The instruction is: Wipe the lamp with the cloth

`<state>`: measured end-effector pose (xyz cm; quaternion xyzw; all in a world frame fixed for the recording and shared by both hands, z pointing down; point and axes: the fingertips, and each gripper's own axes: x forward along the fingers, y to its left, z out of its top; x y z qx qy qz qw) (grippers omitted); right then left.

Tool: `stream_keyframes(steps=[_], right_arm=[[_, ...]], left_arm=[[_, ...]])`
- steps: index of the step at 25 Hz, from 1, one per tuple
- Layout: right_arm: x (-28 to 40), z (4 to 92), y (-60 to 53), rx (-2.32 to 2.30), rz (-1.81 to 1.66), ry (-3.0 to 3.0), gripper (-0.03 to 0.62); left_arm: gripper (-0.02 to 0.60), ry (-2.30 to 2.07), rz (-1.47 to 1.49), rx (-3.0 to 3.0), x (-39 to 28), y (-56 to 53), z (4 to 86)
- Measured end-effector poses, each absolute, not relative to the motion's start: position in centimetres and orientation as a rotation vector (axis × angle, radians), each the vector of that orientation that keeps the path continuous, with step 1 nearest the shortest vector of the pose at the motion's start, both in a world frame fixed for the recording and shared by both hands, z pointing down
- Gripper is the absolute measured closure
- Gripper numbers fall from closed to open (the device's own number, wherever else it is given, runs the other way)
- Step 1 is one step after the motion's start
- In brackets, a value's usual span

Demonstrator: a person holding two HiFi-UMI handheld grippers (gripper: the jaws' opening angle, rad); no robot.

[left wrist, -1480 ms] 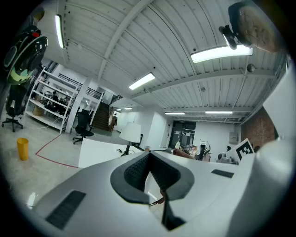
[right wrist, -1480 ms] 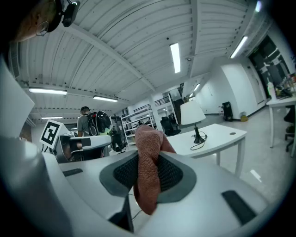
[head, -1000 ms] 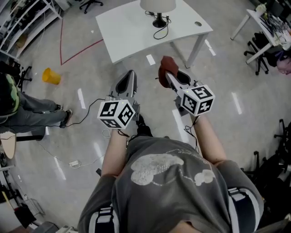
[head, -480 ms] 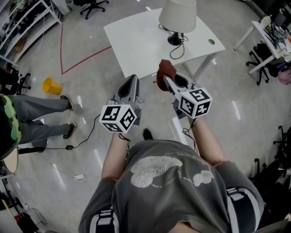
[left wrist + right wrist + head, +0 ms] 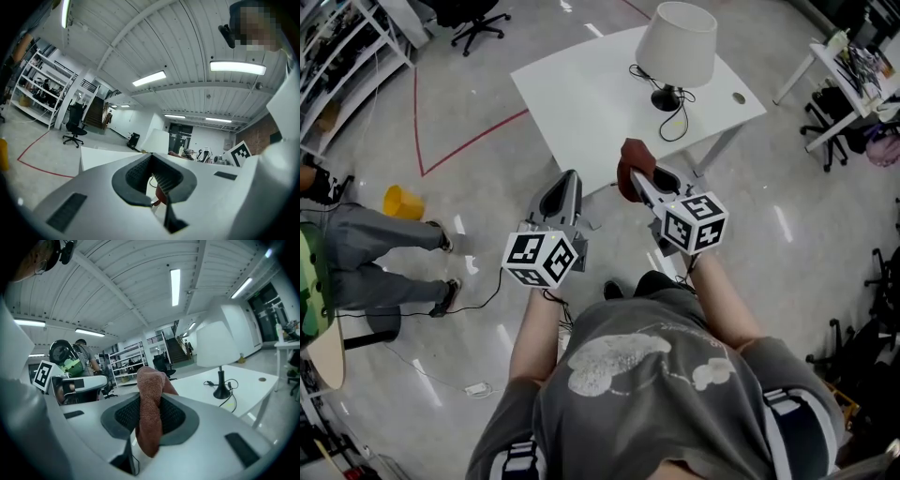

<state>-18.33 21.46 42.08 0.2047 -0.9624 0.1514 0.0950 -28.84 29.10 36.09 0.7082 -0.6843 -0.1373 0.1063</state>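
Note:
A lamp point(image 5: 677, 42) with a white shade and a black foot stands on a white table point(image 5: 581, 94), its black cable coiled beside the foot. My right gripper point(image 5: 636, 176) is shut on a reddish-brown cloth point(image 5: 629, 157), held in the air short of the table's near edge. In the right gripper view the cloth point(image 5: 151, 394) hangs between the pads, with the lamp point(image 5: 218, 343) ahead to the right. My left gripper point(image 5: 566, 183) is shut and holds nothing, level with the right one. The left gripper view point(image 5: 152, 174) shows the table beyond its jaws.
A yellow bucket point(image 5: 397, 202) lies on the floor at left, near a person's legs point(image 5: 366, 253). Red tape point(image 5: 469, 145) marks the floor. An office chair point(image 5: 464, 14) and shelves point(image 5: 337, 37) stand at the far left, another cluttered desk point(image 5: 853, 56) at right.
The table and lamp have come nearer and lower in the head view as the person walked towards them. Both grippers stay as they were, the cloth still in the right one.

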Motion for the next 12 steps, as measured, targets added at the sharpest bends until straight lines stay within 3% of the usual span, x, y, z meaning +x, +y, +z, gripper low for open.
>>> stream_keyframes(steps=[12], right_arm=[[-22.3, 41.8, 14.2, 0.641, 0.494, -2.881, 0.503]], left_arm=[[0.574, -2.028, -0.376, 2.046, -32.4, 23.5, 36.9]])
